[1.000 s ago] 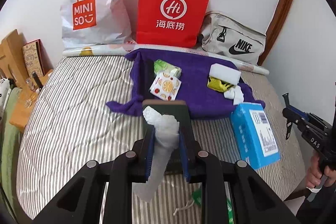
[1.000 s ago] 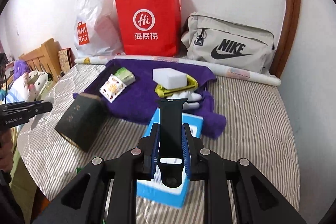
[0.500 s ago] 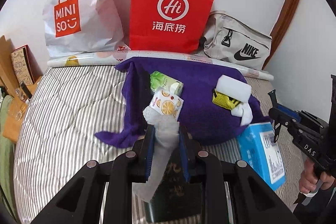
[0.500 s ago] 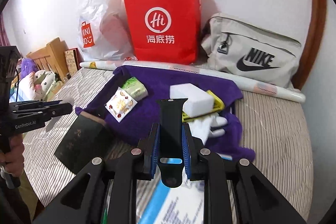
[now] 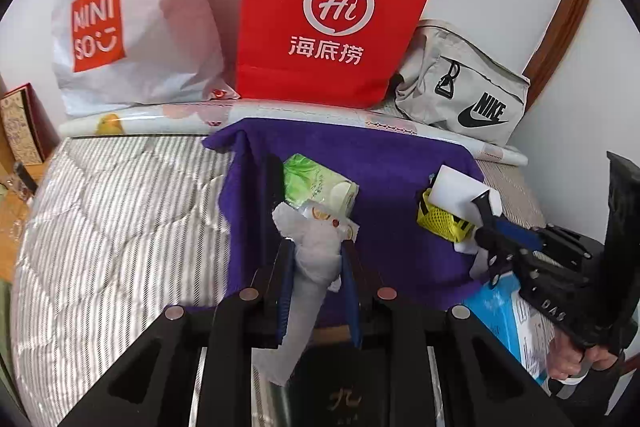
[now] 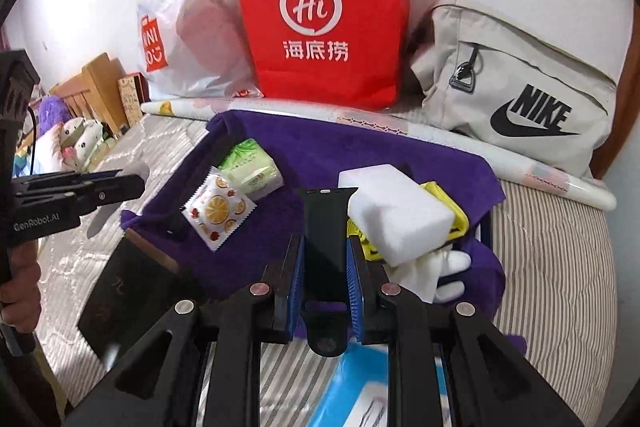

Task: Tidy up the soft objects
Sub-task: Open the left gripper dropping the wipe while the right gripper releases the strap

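My left gripper [image 5: 316, 259] is shut on a white foam wrap [image 5: 308, 267] and holds it over the near edge of the purple towel [image 5: 384, 155]. My right gripper [image 6: 324, 255] is shut on a black watch strap [image 6: 326, 227] above the same towel [image 6: 320, 143]. On the towel lie a green tissue pack [image 6: 250, 167], an orange-print sachet [image 6: 218, 213], a white sponge [image 6: 394, 209] on a yellow net item [image 6: 448, 203], and a white glove [image 6: 436, 273]. The right gripper also shows in the left wrist view [image 5: 484, 215].
A red Hi paper bag [image 6: 324, 15], a white Miniso bag [image 5: 120, 19], a grey Nike bag [image 6: 520, 95] and a rolled sheet [image 5: 152, 117] line the wall. A dark booklet [image 6: 124, 291] and a blue box [image 5: 516, 327] lie on the striped bed near me.
Both grippers have moved forward over the bed toward the purple towel, each still holding its item. The right gripper now sits over the towel by the sponge.
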